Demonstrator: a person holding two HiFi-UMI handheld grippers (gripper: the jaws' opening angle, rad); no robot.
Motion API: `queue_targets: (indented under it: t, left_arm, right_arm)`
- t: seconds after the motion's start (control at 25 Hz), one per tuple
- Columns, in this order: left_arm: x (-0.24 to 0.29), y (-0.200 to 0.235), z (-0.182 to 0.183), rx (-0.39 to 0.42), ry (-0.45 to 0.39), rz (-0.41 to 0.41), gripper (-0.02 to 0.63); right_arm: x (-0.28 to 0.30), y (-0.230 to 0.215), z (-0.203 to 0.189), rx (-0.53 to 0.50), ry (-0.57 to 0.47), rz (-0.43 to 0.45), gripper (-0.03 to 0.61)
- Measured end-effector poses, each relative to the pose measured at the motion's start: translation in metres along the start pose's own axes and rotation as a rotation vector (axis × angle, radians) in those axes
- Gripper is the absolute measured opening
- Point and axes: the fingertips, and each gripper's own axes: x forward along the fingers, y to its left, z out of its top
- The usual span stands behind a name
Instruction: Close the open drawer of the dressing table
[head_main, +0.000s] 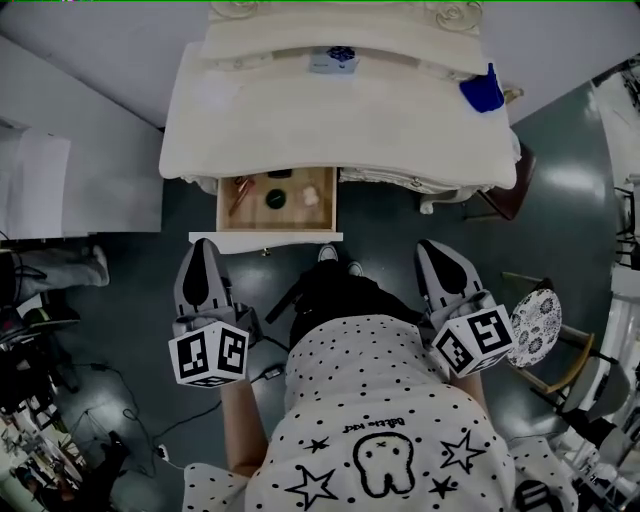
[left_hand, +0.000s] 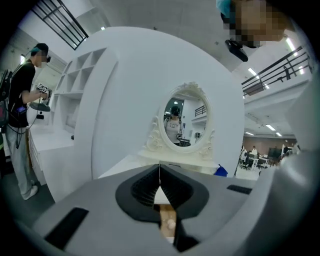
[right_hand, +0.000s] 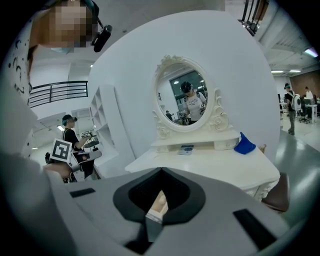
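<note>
"Head view puts the open drawer (head_main: 266, 237) at your twelve o'clock, pulled out from the dressing table (head_main: 400, 130). Which step is this?"

"The approach, as I judge it. My left gripper (head_main: 205, 248) sits at my eleven o'clock and my right gripper (head_main: 432, 250) at one o'clock. Both are short of the drawer front and touch nothing. Each claw's jaws are pressed together with nothing between them."

"And the next move?"

"The left claw is nearer, its tips just below the left end of the front panel. I'd set them against that panel and push straight toward twelve o'clock, square on, so the drawer doesn't skew."

"What's inside?"

"A slim copper-coloured stick (head_main: 239, 192) lies at the nine o'clock side and a dark round piece (head_main: 276, 199) in the middle. A smaller dark piece (head_main: 278, 174) is at twelve and a pale lump (head_main: 311, 195) at three. All seem to lie below the rim, so nothing should catch. A blue object (head_main: 483, 90) stands on the tabletop at two o'clock, well apart from the drawer."
</note>
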Motion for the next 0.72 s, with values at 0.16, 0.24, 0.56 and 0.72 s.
queue_targets:
  t: [0.16, 0.24, 0.56, 0.72]
  left_arm:
    - [0.015, 0.012, -0.013, -0.005, 0.047, -0.025, 0.015]
    - [0.019, 0.02, -0.029, -0.003, 0.079, -0.027, 0.015]
    - [0.026, 0.053, -0.117, 0.008, 0.324, -0.055, 0.015]
    - [0.014, 0.061, -0.173, -0.004, 0.471, -0.071, 0.015]
  right_arm:
    - [0.01, 0.001, 0.003, 0.009, -0.001, -0.04, 0.009]
    - [0.015, 0.002, 0.001, 0.011, 0.005, -0.056, 0.009]
    - [0.028, 0.003, -0.003, 0.008, 0.041, -0.082, 0.009]
    - [0.037, 0.001, -0.001, -0.012, 0.06, -0.066, 0.008]
